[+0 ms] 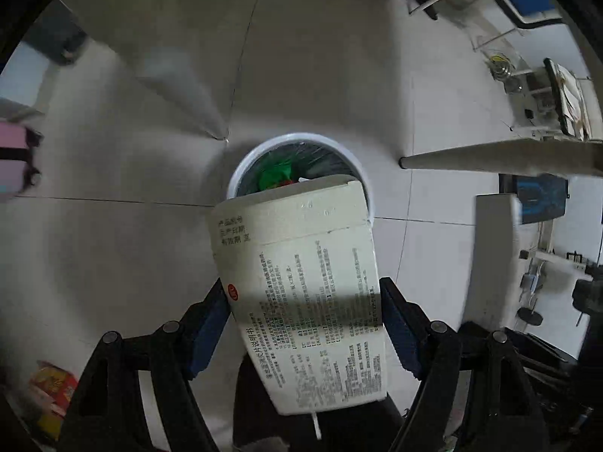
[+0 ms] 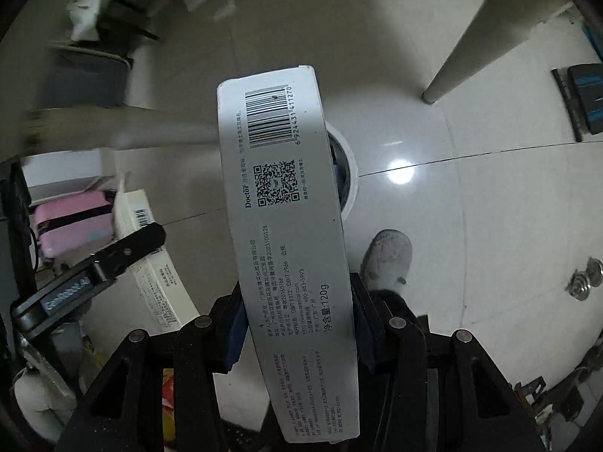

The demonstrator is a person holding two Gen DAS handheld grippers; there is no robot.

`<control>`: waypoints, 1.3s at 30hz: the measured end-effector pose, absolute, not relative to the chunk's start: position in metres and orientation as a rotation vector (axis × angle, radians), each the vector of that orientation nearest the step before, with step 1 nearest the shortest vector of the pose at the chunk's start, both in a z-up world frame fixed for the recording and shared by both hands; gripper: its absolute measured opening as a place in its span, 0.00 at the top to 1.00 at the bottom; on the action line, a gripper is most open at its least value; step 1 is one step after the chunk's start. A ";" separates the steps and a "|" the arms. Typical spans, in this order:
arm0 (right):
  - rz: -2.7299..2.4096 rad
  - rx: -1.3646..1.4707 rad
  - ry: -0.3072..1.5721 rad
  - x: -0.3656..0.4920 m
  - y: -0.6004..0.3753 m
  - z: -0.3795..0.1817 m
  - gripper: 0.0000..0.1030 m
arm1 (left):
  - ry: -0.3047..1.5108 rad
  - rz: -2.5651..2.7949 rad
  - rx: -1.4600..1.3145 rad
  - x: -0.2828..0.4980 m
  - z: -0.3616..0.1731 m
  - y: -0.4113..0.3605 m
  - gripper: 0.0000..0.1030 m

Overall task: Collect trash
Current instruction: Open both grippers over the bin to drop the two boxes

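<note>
Holding a carton (image 1: 301, 293) in our left gripper (image 1: 305, 324), above the bin (image 1: 241, 173). Our right gripper (image 2: 297, 324) clamps a box (image 2: 290, 226).

Black gripper (image 1: 305, 324) linkages, round silver pins, blue pads (image 1: 209, 333).

Two grippers, the left gripper (image 1: 305, 324) and the right gripper (image 2: 297, 324). Two cartons: one cream medicine box (image 1: 301, 282), one long white toothpaste box (image 2: 290, 226). One white trash bin (image 1: 301, 143) at frame centre. One pink case (image 2: 71, 222) at left.
</note>
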State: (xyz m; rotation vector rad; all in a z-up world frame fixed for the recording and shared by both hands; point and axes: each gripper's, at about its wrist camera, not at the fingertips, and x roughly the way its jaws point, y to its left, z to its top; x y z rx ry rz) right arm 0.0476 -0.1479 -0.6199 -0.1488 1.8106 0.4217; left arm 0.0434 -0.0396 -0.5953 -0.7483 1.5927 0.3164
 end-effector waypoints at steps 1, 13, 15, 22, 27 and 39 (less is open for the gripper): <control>0.424 -0.161 1.819 0.050 -0.146 -0.648 0.51 | 1.571 0.309 -0.751 0.046 -0.617 -0.036 0.26; 0.572 -0.221 1.963 0.067 -0.110 -0.826 0.04 | 1.544 0.459 -0.645 0.039 -0.700 -0.012 0.02; 0.580 -0.223 1.924 0.070 -0.104 -0.817 0.01 | 1.539 0.497 -0.630 0.033 -0.694 -0.011 0.02; 0.532 -0.375 1.746 0.067 -0.102 -0.765 0.01 | 1.540 0.531 -0.627 0.015 -0.658 -0.025 0.02; 0.491 -0.428 1.663 0.069 -0.109 -0.725 0.01 | 1.548 0.528 -0.600 0.011 -0.623 -0.041 0.02; 0.474 -0.420 1.572 0.055 -0.134 -0.590 0.00 | 1.512 0.504 -0.544 -0.001 -0.503 -0.069 0.02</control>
